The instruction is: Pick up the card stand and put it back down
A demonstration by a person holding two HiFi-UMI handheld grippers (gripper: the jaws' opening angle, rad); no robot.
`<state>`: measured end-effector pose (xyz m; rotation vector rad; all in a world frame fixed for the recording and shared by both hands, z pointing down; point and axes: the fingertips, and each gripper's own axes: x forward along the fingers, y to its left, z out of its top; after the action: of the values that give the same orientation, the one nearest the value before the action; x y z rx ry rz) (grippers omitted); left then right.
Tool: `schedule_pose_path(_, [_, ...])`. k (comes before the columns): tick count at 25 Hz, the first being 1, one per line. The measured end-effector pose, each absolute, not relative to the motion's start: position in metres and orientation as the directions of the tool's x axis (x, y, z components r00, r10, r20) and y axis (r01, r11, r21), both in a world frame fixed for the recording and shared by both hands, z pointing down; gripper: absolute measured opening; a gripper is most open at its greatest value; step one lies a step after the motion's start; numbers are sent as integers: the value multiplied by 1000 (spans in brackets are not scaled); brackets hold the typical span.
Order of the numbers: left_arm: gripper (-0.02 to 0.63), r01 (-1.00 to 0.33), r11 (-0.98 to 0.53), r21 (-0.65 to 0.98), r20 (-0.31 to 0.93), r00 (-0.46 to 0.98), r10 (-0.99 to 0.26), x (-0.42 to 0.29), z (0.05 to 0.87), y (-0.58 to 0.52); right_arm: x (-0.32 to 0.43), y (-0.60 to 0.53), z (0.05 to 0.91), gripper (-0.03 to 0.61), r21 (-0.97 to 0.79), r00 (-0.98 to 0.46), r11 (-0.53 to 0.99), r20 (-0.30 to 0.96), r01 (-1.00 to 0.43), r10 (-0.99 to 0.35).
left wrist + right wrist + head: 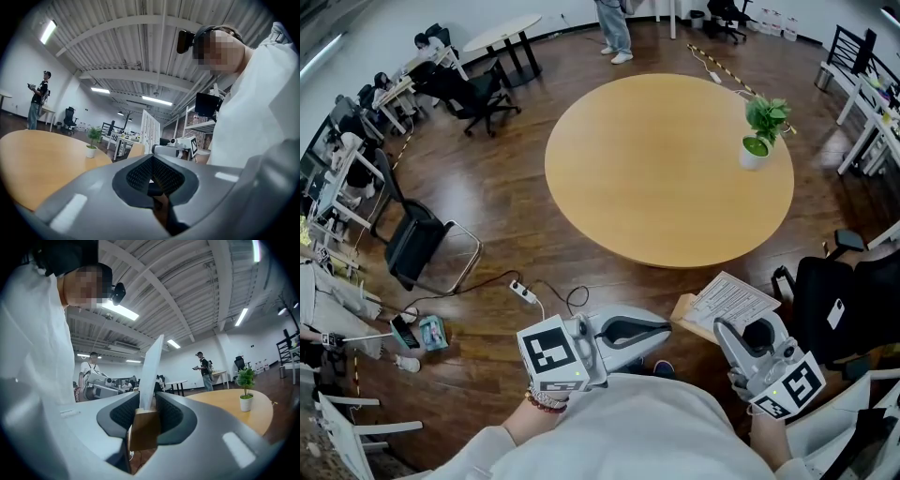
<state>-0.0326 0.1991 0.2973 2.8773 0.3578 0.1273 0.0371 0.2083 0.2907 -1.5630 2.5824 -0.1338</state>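
Observation:
The card stand, a small wooden block (144, 427) with a white printed card (152, 376) standing in it, is held in the air close to my body. My right gripper (143, 420) is shut on the block. In the head view the card (733, 298) and block (682, 311) show just ahead of the right gripper (724, 328), off the near edge of the round wooden table (666, 169). My left gripper (664, 330) hangs beside it, pointing right. Its jaws are together with nothing between them (151, 180).
A potted plant (762, 131) stands at the table's far right side. A black chair (839, 305) is close at my right, another (417, 242) at the left. A power strip and cable (523, 292) lie on the wood floor. A person (614, 28) stands beyond the table.

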Motion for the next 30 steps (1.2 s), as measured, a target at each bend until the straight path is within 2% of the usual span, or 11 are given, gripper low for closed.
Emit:
schedule_pose_path(8, [-5,213,-933,289,54,970,238,-56,310,172,31,184,300,117,-161,-419,422,-52,-892,-907])
schedule_pose_path(16, [-5,184,-933,310,75,973,217,-79,324,94,25,105,319,117,-241,-394,396,-62,-886,-917])
schedule_pose_path(25, [-5,46,-933,358,104,991,89,-51,342,-2,104,-19,349,117,-288,-396,383,-15,-878,-918])
schedule_pose_path(30, [-5,-13,-919,393,79,997,20,-5,342,-74,166,-124,389,117,-243,-397,364,103,-899,-912])
